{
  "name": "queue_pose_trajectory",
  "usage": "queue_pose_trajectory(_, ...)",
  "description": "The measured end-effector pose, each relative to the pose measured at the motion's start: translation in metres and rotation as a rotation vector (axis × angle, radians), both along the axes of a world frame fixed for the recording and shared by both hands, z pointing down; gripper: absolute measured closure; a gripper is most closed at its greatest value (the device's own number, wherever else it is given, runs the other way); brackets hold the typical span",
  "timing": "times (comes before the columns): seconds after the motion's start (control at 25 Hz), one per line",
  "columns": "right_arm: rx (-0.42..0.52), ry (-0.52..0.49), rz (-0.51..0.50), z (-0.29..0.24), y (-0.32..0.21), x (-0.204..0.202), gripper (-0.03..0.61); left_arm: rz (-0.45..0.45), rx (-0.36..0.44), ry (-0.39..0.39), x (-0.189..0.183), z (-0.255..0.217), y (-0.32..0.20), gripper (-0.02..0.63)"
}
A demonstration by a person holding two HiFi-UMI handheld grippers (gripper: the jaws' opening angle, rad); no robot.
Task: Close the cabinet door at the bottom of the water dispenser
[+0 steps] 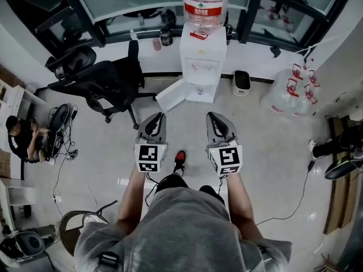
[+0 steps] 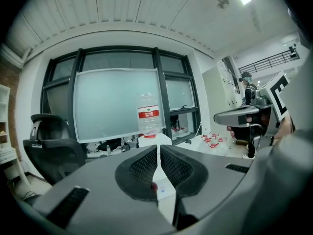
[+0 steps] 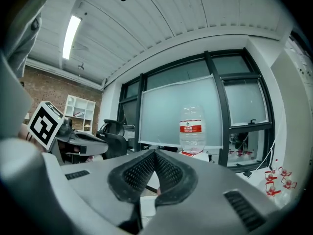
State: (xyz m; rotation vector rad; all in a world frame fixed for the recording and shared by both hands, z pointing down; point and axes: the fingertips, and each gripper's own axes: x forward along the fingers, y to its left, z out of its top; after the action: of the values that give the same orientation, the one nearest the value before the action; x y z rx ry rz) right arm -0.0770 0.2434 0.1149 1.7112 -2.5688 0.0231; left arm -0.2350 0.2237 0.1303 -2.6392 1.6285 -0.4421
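Cabinet door (image 1: 170, 95) — hanging open, swung out to the left of the base of the water dispenser (image 1: 199, 67), its white panel angling over the floor (image 1: 266, 146). The dispenser is standing against the window wall with the bottle (image 1: 205, 4) on top. We are judging that none of the closing is done yet: the whole swing back to the cabinet front is left.

We are holding both tools out in front of us, well apart from the door and pointing toward the dispenser. Left tool (image 1: 159, 117) — jaws meeting at the tips, gripping nothing. Right tool (image 1: 211, 117) is showing the same, closed and empty. We are reckoning a closed tip will serve to push the panel's free edge.

Further out, an office chair (image 1: 93, 78) is sitting left of the door, and spare bottles (image 1: 289, 89) are clustering on the floor to the right.
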Motion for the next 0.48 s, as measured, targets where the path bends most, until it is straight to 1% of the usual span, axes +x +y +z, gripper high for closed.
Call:
queue_pose_trajectory(0.28,-0.044,0.003,0.012,0.012,-0.069,-0.021,0.563,0.034,-0.027,0.001,-0.016,0.01,-0.069,0.574)
queue_pose_trajectory(0.48,-0.089,0.005,-0.022,0.035,-0.118,-0.053,0.563,0.017,-0.055,0.009,-0.038,0.027,-0.116,0.575)
